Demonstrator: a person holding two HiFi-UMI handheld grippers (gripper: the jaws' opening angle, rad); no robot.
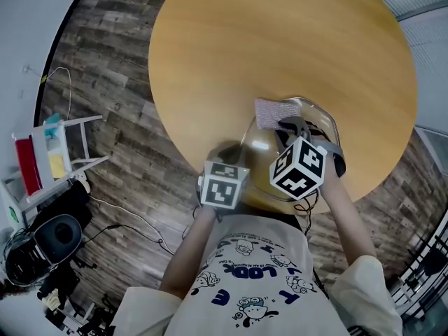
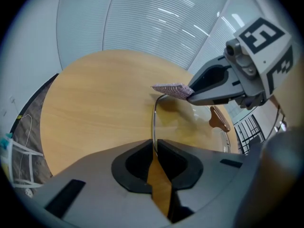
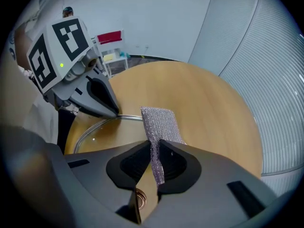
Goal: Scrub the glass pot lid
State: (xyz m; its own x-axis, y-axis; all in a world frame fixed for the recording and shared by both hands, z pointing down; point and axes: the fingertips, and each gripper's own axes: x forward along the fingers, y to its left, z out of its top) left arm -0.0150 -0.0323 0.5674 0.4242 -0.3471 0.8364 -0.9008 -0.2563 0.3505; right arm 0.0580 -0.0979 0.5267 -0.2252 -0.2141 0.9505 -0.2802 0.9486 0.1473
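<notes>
a: nearest first, what holds what?

b: left gripper: fingers closed on the metal rim of the glass pot lid, which lies at the near edge of the round worktop, just ahead of the person. right gripper: fingers pinched on a strip of mesh scrub cloth, its free end reaching to the lid's far rim.

a: how should the lid handle?

b: a judgement, not a sighting: stiff, fairly heavy, smooth glass, breakable if dropped or knocked on the worktop edge. the metal rim is a sound place to hold, as here. the brown knob is the other. the cloth looks limp and light, so it would need pressing flat on the glass to scrub.

a: what does each view add?

b: the head view gives the layout, but the marker cubes cover both sets of fingers. the left gripper view shows the rim seated between its fingers, and the knob. the right gripper view shows the cloth in its grip and the left fingers on the rim. no view settles whether the lid's far side rests on the worktop. farthest: plank floor, white rack.
</notes>
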